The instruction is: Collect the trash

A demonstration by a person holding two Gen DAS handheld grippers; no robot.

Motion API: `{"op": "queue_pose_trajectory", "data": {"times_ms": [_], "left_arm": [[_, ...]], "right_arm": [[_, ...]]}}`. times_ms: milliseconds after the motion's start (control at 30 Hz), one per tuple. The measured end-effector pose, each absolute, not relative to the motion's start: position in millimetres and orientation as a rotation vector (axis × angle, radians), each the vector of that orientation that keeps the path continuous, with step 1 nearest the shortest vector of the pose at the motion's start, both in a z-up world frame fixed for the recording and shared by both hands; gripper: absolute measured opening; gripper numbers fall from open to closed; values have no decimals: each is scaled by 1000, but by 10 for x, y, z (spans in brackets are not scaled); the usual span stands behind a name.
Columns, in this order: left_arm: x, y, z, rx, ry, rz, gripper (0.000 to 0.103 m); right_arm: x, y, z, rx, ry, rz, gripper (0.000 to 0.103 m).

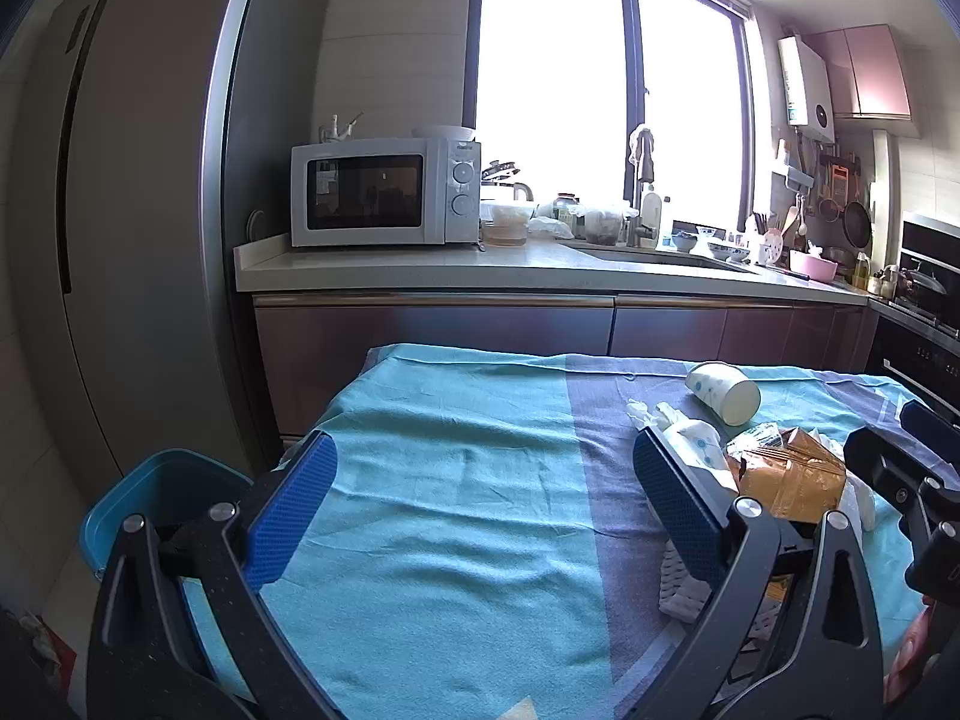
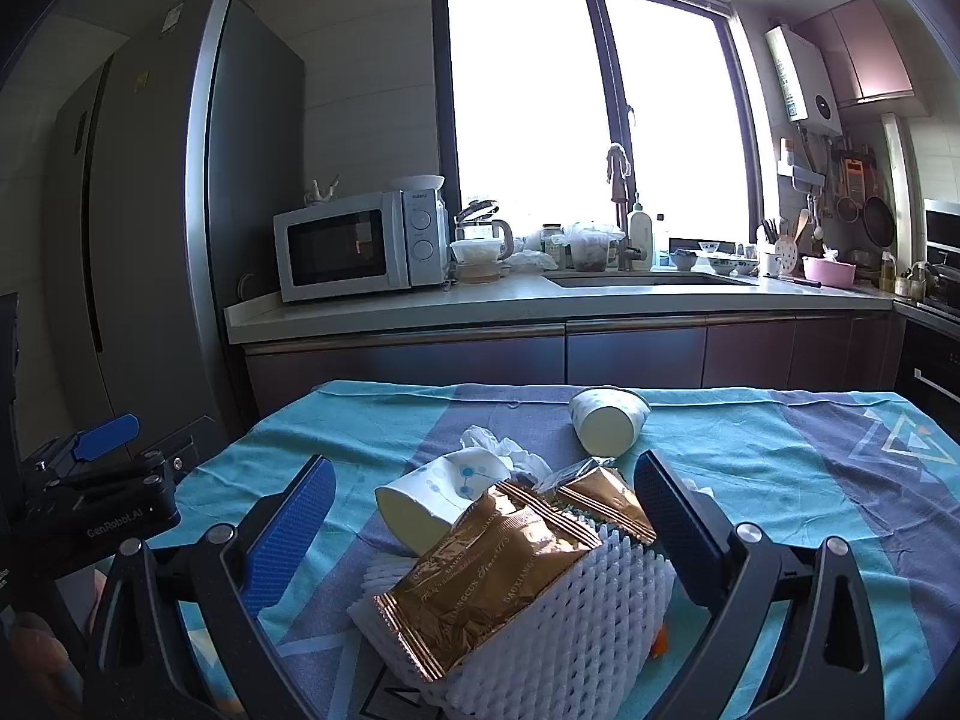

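Trash lies in a heap on the table's teal cloth: a gold foil wrapper on a white foam net, a tipped paper cup, a crumpled tissue, and a second dotted cup lying farther back. My right gripper is open, its blue pads either side of the wrapper and net. My left gripper is open over bare cloth, left of the heap. The wrapper and far cup show at the right of the left wrist view.
A blue bin stands on the floor left of the table. Behind are a counter with a microwave, a sink and jars, a tall fridge and an oven at the far right.
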State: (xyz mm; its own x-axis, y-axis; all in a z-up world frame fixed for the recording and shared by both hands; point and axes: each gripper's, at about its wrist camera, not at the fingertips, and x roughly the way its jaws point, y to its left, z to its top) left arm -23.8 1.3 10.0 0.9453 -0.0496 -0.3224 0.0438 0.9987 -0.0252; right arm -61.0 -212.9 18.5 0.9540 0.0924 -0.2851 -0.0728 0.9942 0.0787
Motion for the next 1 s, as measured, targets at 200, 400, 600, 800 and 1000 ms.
{"op": "queue_pose_trajectory", "data": {"times_ms": [200,400,600,800,1000], "left_arm": [[-260,14,117,-16,319,-49,97],[-263,11,118,-16,318,-50,97],[-261,12,120,-17,318,-52,97],[-267,-6,121,-16,320,-53,97],[-270,-8,109,-17,326,-55,97]], "right_arm": [[-618,-2132,192,67,292,85,96],[-614,-2131,193,67,292,85,96],[-617,-2130,193,71,294,87,96],[-615,-2132,192,73,296,90,96],[-621,-2136,191,74,297,92,96]]}}
